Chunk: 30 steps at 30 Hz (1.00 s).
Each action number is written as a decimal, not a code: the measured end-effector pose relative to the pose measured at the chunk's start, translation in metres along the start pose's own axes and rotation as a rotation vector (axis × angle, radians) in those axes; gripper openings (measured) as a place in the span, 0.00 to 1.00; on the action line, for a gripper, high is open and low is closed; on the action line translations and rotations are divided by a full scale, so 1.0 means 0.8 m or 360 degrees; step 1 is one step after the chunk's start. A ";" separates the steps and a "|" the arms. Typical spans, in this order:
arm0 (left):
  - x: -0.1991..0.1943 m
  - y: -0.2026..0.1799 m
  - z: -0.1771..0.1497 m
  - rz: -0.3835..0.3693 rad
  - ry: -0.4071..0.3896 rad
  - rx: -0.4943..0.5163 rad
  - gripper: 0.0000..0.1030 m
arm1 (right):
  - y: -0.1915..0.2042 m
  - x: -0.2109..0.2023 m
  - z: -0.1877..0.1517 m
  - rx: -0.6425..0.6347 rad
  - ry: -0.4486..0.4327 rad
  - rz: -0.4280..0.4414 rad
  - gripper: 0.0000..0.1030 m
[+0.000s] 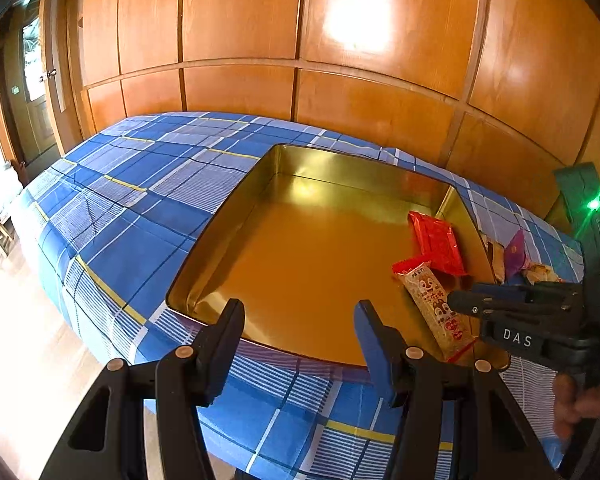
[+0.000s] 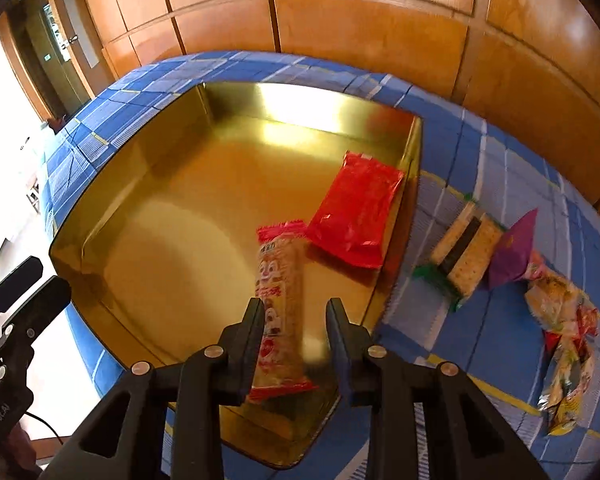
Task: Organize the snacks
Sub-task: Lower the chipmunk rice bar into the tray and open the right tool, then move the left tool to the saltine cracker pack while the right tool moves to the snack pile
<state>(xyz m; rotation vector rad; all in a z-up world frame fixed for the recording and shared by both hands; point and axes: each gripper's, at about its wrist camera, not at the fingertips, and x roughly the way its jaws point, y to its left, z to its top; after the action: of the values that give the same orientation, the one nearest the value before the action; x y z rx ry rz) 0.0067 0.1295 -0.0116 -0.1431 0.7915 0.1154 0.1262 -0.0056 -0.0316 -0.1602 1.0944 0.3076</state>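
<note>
A gold tin tray [image 1: 228,224] [image 2: 112,184] sits on a blue plaid cloth. Inside lie a red packet [image 1: 438,246] [image 2: 354,208] and a long biscuit bar with cartoon faces [image 1: 434,304] [image 2: 280,296]. My right gripper [image 2: 296,320] [image 1: 460,306] is open over the tray's near right corner, its fingers either side of the bar without gripping it. My left gripper [image 1: 300,320] is open and empty above the tray's near rim. A cracker sandwich pack [image 2: 464,256], a purple packet [image 2: 514,252] [image 1: 514,254] and a yellow snack bag [image 2: 564,344] lie on the cloth right of the tray.
Orange wooden wall panels [image 1: 340,60] stand behind the table. A doorway [image 1: 32,80] is at far left. The cloth-covered table edge [image 1: 100,288] drops to a pale floor on the left.
</note>
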 end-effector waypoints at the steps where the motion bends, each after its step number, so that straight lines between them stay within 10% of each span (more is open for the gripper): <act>1: 0.000 -0.001 0.000 -0.0003 0.0000 0.0002 0.56 | 0.001 0.000 0.001 -0.0009 -0.0001 0.0002 0.31; 30: -0.014 -0.039 -0.007 -0.0051 -0.0009 0.0151 0.56 | -0.006 -0.063 -0.027 -0.0001 -0.0263 0.0031 0.26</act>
<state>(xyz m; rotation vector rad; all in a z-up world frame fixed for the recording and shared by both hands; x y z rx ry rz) 0.0000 0.0977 -0.0051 -0.0657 0.7873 0.0475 0.0887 -0.0245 0.0033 -0.1225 0.9328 0.3329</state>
